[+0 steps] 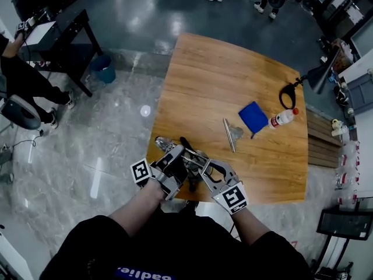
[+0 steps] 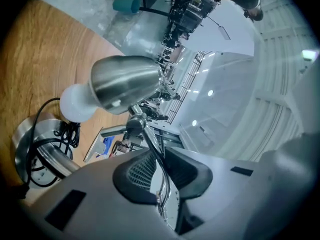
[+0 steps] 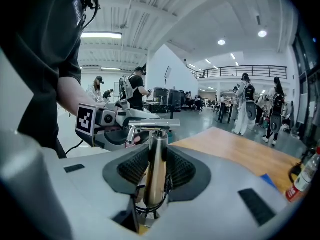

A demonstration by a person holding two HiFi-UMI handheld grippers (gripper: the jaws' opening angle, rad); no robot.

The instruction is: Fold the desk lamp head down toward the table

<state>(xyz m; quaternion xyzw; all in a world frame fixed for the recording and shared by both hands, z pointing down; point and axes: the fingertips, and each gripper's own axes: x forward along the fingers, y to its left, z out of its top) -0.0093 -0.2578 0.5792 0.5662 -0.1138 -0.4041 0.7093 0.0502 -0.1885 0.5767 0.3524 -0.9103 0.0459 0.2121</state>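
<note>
Left gripper view shows the desk lamp [image 2: 127, 84] from close. Its lamp head is of shiny metal and lies tilted, with the white bulb [image 2: 75, 104] pointing to the lower left, toward the wood. Below the bulb is the round metal base [image 2: 30, 144], and a black cord [image 2: 70, 131] is coiled on it. From the joint behind the head, the thin arm [image 2: 150, 144] of the lamp runs down between the jaws of the left gripper [image 2: 160, 174]. These jaws stand narrow. The arm lies close to one pad, and a slit of light shows beside the other pad, so they do not clamp it.

In the right gripper view, the upright post [image 3: 157, 149] of the lamp stands between the jaws of the right gripper [image 3: 155, 170]. Both ribbed pads are against the post and hold it. A short metal bar crosses the top of the post, and the left gripper is just behind it.

In the head view, the lamp stands at the near edge of the wooden table [image 1: 221, 69], just in front of the person, and the two grippers meet on it from the left and from the right. Farther on the table, well apart from the lamp, lie a blue cloth [image 1: 253, 116] and a small bottle [image 1: 284, 118] with a red cap just beside it.
</note>
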